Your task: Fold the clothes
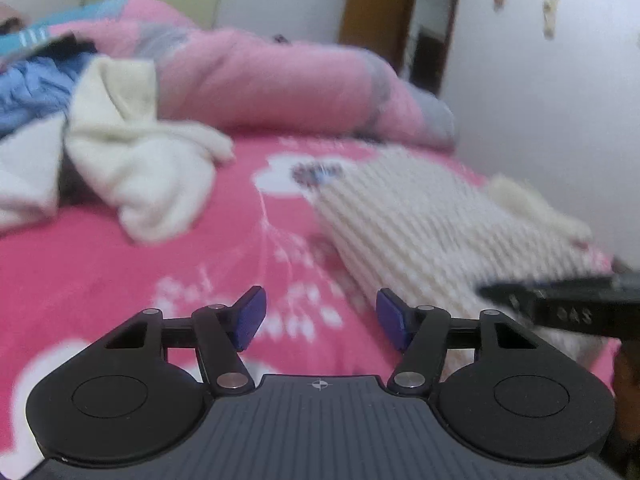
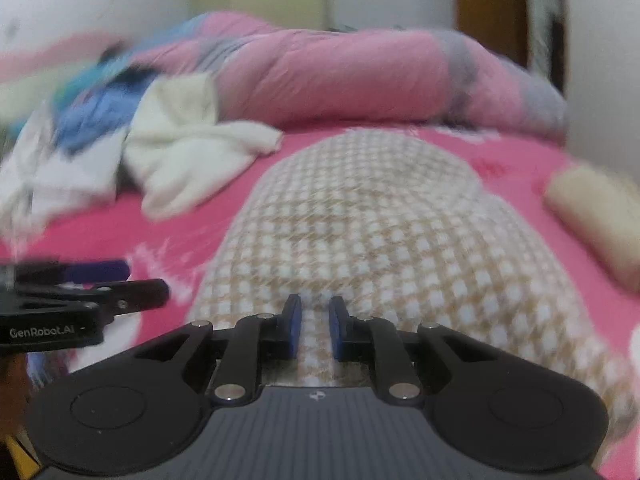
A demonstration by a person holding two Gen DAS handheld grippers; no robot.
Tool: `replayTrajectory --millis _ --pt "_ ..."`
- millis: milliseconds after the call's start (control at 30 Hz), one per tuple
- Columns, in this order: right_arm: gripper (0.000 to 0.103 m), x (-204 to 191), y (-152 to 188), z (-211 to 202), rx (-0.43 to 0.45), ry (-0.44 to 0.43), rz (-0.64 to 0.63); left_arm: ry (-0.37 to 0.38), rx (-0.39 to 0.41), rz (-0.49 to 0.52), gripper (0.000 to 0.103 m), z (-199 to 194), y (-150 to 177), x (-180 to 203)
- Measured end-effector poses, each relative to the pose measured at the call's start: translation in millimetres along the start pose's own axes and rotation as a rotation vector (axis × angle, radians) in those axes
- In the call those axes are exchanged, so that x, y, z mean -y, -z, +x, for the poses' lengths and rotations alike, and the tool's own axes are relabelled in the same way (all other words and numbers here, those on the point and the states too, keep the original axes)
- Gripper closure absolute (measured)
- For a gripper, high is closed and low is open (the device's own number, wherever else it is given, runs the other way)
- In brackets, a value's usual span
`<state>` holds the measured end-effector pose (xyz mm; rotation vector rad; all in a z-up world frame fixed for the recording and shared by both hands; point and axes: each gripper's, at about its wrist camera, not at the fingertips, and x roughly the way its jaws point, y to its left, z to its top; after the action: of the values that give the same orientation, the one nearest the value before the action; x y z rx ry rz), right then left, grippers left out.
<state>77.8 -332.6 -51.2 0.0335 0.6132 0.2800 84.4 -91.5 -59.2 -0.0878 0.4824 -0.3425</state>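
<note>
Two pairs of tongs work above a bed with a bright pink flowered sheet (image 1: 100, 264). The left gripper (image 1: 320, 316) has its blue pads spread apart, with only the sheet showing between them and nothing held. The right gripper (image 2: 315, 326) has its pads drawn near together, and a fold of the beige and white checked knitted garment (image 2: 372, 220) sits in the narrow gap; it seems to be pinched, though the blur makes the contact hard to judge. This garment lies spread on the sheet straight ahead of the right gripper and to the right of the left one. In the left wrist view its far edge is smeared by motion, and the right gripper cuts in from the right border as a dark bar. Ahead and to the left of both tongs lies a crumpled cream fleece garment (image 1: 136, 168), with blue and white clothes behind it that are cut off by the frame. A rolled pink quilt (image 2: 360, 76) lies across the far side. There are no containers in view.
</note>
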Motion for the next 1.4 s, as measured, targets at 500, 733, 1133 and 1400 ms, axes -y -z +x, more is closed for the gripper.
replayTrajectory --millis 500,733,1133,1400 --pt "0.091 21 69 -26 0.062 -0.02 0.215 0.064 0.067 0.338 0.036 90 -70 93" --pt "0.084 62 31 -81 0.216 -0.065 0.216 0.049 0.038 0.464 0.037 118 -38 114" --pt "0.056 202 -58 55 -0.176 -0.388 0.47 0.149 0.066 0.334 0.037 117 -42 92" --pt "0.086 183 -53 26 0.016 -0.378 0.39 0.167 0.092 0.366 0.037 110 -50 99"
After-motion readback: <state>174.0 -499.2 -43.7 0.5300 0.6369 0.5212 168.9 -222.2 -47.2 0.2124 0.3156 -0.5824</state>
